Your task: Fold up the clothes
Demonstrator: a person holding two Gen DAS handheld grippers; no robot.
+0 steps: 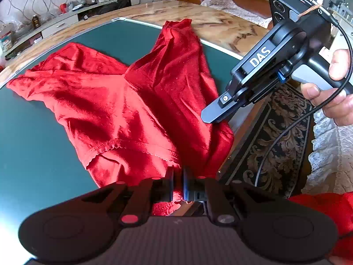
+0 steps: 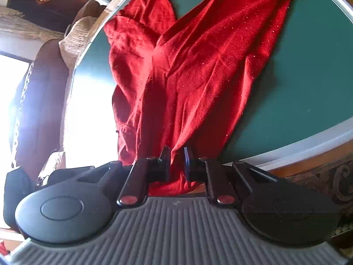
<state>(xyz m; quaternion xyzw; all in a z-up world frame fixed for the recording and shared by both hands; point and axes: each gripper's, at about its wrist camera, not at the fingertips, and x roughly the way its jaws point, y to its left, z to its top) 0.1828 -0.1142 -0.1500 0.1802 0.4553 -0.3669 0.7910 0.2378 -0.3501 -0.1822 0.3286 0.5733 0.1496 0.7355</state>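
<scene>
Crumpled red velvety garment (image 1: 141, 101) is spread across the round dark-green desk (image 1: 28, 145), its long axis running from the near edge, where the waist end hangs slightly over the rim, away to two leg-like ends at the far side. The left gripper (image 1: 177, 183) is seen nearly closed, its fingers (image 1: 168, 184) pinching the near hem of the cloth. In its own view the right gripper (image 2: 177, 165) is held at the near right corner of the fabric; its fingers (image 2: 164, 165) stand slightly apart with cloth between them, though whether that cloth is pressed cannot be told. Both grippers are thus placed along the near edge, so any fold would probably be carried away toward the far ends.
</scene>
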